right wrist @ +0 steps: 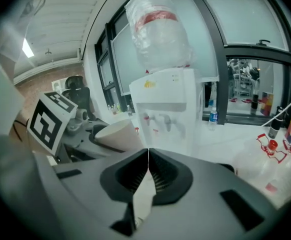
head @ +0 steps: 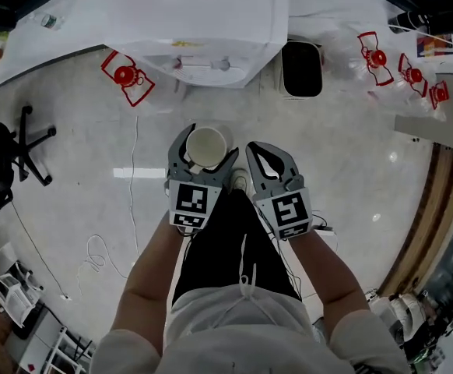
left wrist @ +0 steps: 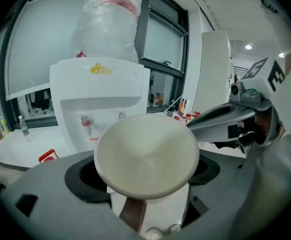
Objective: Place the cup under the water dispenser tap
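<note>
My left gripper (head: 208,149) is shut on a cream paper cup (head: 205,145), held upright with its mouth open to the head view. In the left gripper view the cup (left wrist: 146,154) fills the space between the jaws. My right gripper (head: 264,156) hangs just right of it, shut on nothing; its ribbed pads (right wrist: 158,176) meet. The white water dispenser (head: 203,45) stands ahead on the floor, some way beyond both grippers, a clear bottle (left wrist: 110,21) on top. Its two taps (left wrist: 85,124) sit in a recess on its front. The right gripper view shows dispenser (right wrist: 168,104) and cup (right wrist: 118,134).
A black bin (head: 301,68) stands right of the dispenser. Red bottle handles (head: 125,76) lie to its left, and more with clear empty bottles (head: 376,57) at the right. An office chair (head: 8,154) is at the far left. A thin cable (head: 94,248) trails over the floor.
</note>
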`<action>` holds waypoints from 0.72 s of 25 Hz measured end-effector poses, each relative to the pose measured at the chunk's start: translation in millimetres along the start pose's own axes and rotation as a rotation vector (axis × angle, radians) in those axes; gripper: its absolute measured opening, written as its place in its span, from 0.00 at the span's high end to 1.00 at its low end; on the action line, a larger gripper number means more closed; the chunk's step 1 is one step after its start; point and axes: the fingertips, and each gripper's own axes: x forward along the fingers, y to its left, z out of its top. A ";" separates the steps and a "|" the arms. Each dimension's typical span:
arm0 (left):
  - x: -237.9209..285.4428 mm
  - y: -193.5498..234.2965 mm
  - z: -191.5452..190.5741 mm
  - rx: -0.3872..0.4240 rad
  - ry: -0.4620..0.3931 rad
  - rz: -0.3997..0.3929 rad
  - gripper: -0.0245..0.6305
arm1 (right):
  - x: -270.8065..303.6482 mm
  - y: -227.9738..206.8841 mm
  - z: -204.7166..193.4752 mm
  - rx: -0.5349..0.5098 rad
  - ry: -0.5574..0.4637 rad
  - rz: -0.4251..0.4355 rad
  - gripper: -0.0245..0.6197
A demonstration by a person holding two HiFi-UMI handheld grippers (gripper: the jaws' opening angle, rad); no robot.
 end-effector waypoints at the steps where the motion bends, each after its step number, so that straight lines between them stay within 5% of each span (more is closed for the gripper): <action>1: 11.6 4.0 -8.5 0.000 0.003 0.003 0.28 | 8.3 -4.3 -7.9 -0.008 0.005 0.000 0.92; 10: 96.8 50.3 -77.0 0.005 0.065 0.043 0.28 | 74.0 -41.8 -64.5 0.011 0.009 -0.030 0.92; 18: 165.7 78.7 -83.5 0.054 0.042 0.066 0.28 | 102.2 -70.7 -90.7 0.045 0.065 -0.085 0.92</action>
